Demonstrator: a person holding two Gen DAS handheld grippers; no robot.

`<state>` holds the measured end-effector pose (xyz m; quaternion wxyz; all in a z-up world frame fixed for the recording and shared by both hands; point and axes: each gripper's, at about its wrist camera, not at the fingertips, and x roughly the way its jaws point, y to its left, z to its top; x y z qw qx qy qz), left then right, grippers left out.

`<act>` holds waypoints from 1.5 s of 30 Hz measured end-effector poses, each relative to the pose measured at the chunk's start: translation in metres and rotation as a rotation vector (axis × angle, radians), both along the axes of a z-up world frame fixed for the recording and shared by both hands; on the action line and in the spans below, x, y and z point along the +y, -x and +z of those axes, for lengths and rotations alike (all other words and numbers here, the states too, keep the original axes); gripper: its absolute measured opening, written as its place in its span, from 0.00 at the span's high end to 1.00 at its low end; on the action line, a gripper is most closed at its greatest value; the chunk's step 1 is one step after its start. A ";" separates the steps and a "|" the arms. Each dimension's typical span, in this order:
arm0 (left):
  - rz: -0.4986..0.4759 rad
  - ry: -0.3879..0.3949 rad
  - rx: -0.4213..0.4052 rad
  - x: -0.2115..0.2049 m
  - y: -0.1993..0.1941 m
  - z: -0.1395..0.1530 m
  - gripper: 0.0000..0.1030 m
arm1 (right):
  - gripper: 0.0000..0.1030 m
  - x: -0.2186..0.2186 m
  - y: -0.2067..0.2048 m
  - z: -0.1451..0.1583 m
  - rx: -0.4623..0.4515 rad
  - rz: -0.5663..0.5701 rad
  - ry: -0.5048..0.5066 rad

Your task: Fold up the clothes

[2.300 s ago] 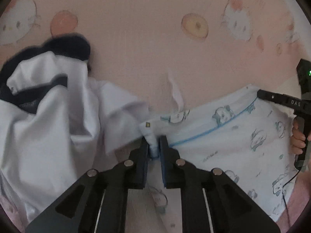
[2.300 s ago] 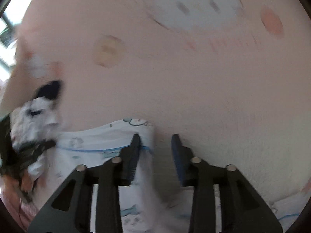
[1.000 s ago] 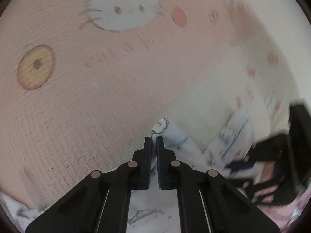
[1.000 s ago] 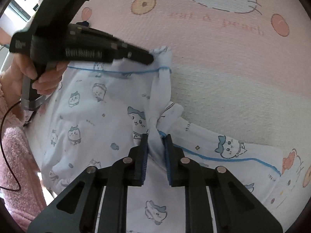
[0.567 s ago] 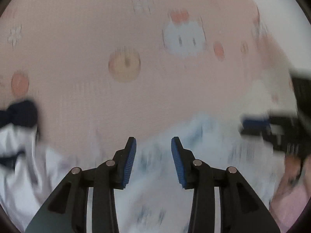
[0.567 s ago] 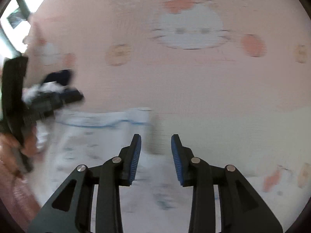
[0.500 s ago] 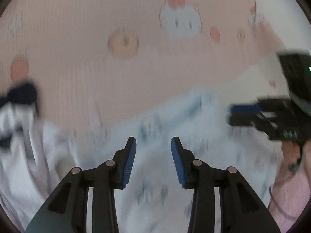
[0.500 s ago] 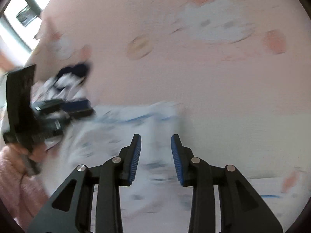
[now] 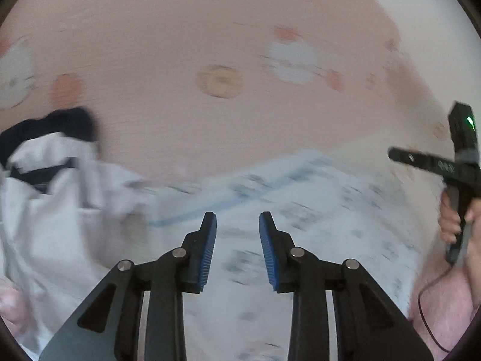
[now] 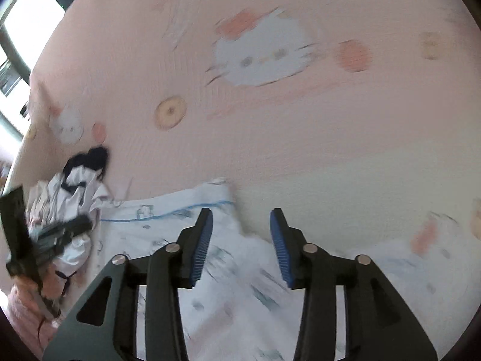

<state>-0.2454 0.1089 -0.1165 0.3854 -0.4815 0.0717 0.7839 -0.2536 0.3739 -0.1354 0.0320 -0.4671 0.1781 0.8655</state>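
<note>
The left gripper (image 9: 237, 234) and right gripper (image 10: 240, 234) both hang spread apart with nothing between their fingers, just above the white cartoon-print cloth (image 10: 240, 285) lying on the pink cat-print bed sheet (image 10: 270, 135).

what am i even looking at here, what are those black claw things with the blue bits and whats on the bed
Those claws are hand-held grippers, one in each of a person's hands; there is no robot arm. Each carries a camera looking forward along its two fingers, so each picture is that gripper's own view.

One picture comes from the left gripper, the other from the right gripper. The blue strips are the pads on the fingers. Both grippers are open and hold nothing.

Below them lies a white printed garment with a blue line, spread on a pink cartoon-cat bed cover. To the left is a rumpled pile of white and dark clothes. The left view also catches the person's right hand gripping its handle.
</note>
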 end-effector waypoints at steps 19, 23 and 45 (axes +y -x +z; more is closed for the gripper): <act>-0.301 0.275 -0.111 0.246 -0.055 -0.040 0.70 | 0.43 0.141 -0.046 -0.072 -0.242 -0.221 0.019; -0.344 0.396 -0.069 0.226 -0.075 -0.043 0.70 | 0.77 0.123 -0.042 -0.066 -0.274 -0.024 0.025; -0.296 0.360 -0.018 0.232 -0.080 -0.054 0.70 | 0.58 0.131 -0.057 -0.066 -0.258 -0.011 -0.065</act>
